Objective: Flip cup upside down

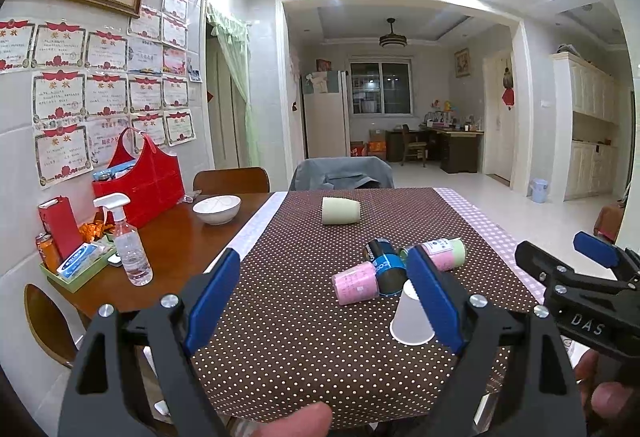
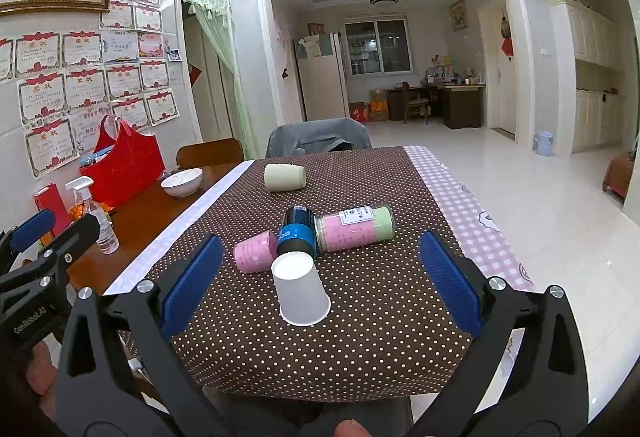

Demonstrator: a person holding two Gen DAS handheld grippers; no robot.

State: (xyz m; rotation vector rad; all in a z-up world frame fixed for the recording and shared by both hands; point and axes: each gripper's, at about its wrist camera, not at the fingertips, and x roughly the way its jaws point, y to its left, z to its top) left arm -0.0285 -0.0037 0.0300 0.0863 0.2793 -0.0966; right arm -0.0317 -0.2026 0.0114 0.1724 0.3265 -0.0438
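Observation:
A white paper cup (image 2: 301,289) stands upside down, mouth on the brown dotted cloth (image 2: 360,337), near the table's front edge; it also shows in the left wrist view (image 1: 410,317). My right gripper (image 2: 320,281) is open and empty, its blue pads wide apart on either side of the cup, a little short of it. My left gripper (image 1: 326,295) is open and empty, to the left of the cup, its right pad (image 1: 434,297) partly covering it. The right gripper's tip also shows in the left wrist view (image 1: 568,261).
Just behind the cup lie a pink roll (image 2: 256,251), a blue-black can (image 2: 298,231) and a pink-green jar (image 2: 354,229). A pale green cup (image 2: 285,177) lies on its side farther back. A spray bottle (image 1: 128,241), white bowl (image 1: 217,209) and red bag (image 1: 140,177) stand left.

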